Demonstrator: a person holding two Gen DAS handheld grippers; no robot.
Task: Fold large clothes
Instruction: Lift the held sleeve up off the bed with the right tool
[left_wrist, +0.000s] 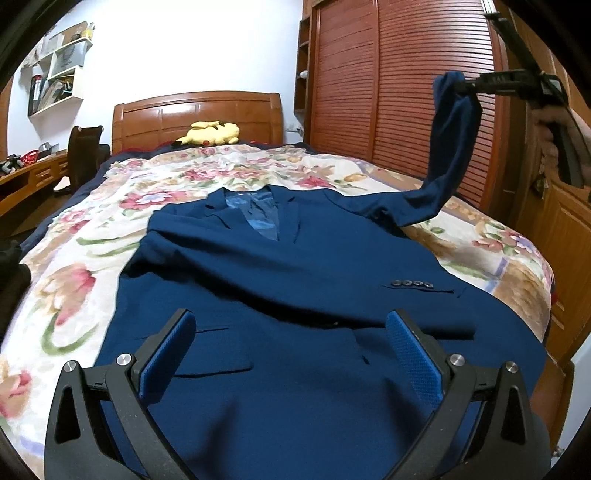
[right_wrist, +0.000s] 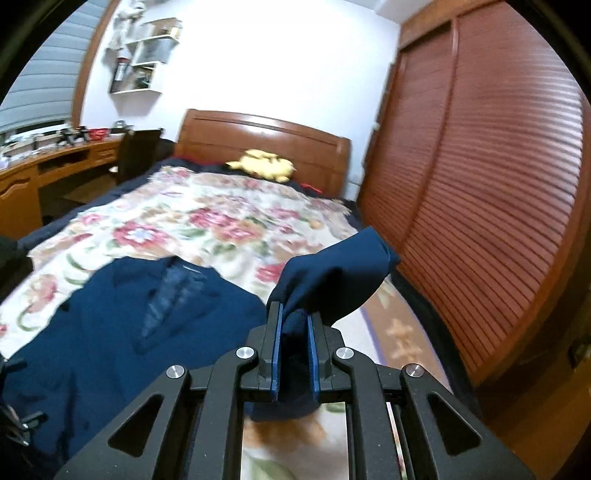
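Observation:
A navy blue suit jacket (left_wrist: 280, 266) lies front-up on the floral bedspread (left_wrist: 92, 258), collar toward the headboard. One sleeve with several buttons (left_wrist: 412, 283) is folded across its front. My left gripper (left_wrist: 291, 325) is open and empty, just above the jacket's lower front. My right gripper (right_wrist: 294, 314) is shut on the cuff of the other sleeve (right_wrist: 332, 273) and holds it high above the bed's right side. In the left wrist view the raised sleeve (left_wrist: 450, 147) hangs from that gripper (left_wrist: 461, 86). The jacket also shows in the right wrist view (right_wrist: 122, 325).
A yellow plush toy (left_wrist: 210, 133) lies by the wooden headboard (left_wrist: 199, 110). A slatted wooden wardrobe (left_wrist: 399, 92) stands close along the bed's right side. A desk (right_wrist: 55, 166) and dark chair (left_wrist: 83, 155) stand left of the bed.

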